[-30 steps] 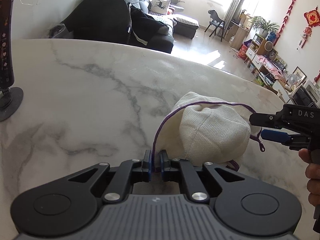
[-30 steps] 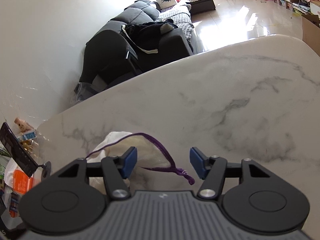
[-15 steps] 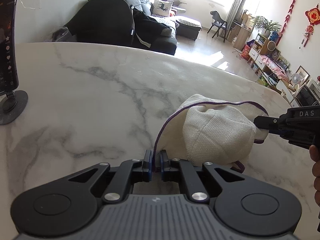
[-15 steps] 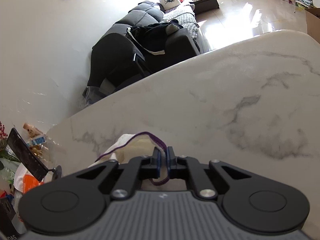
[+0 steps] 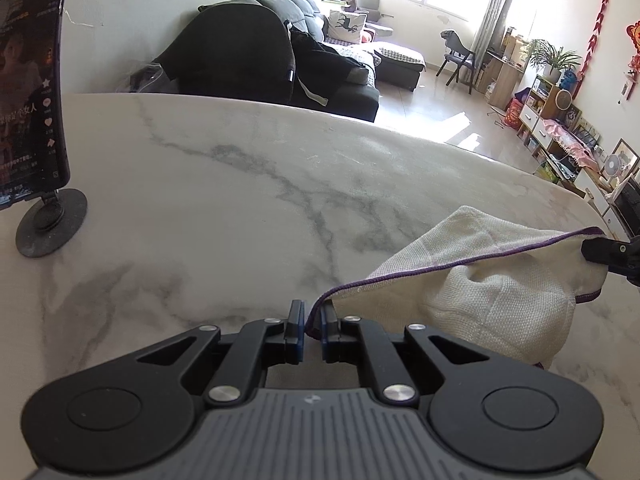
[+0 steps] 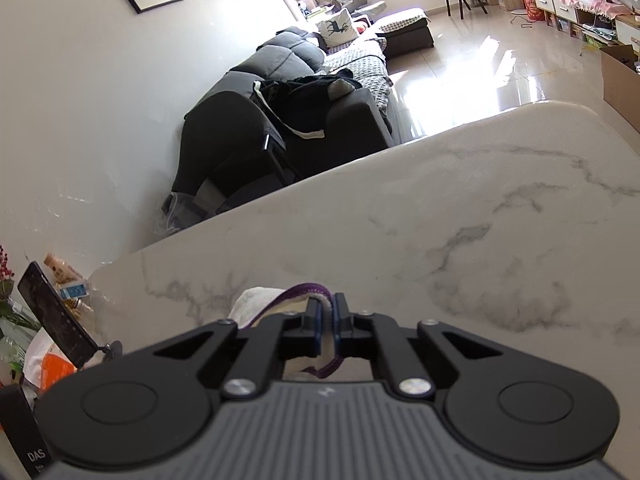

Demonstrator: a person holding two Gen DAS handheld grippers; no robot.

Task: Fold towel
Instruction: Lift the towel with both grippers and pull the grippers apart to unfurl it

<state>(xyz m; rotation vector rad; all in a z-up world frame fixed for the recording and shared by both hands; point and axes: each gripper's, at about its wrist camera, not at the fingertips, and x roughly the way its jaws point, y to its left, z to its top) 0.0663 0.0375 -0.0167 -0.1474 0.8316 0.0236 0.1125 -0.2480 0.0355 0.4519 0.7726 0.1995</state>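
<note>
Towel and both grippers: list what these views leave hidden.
- towel: its right end runs off the left wrist view's edge; in the right wrist view the right gripper covers most of it.
- Corner in the left gripper: hidden between the shut fingers.
- Towel's underside, against the table: unseen in both views.
- phone: text too small.

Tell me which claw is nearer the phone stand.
Left. The left claw sits just right of the phone stand; the right claw grips the towel farther right.
</note>
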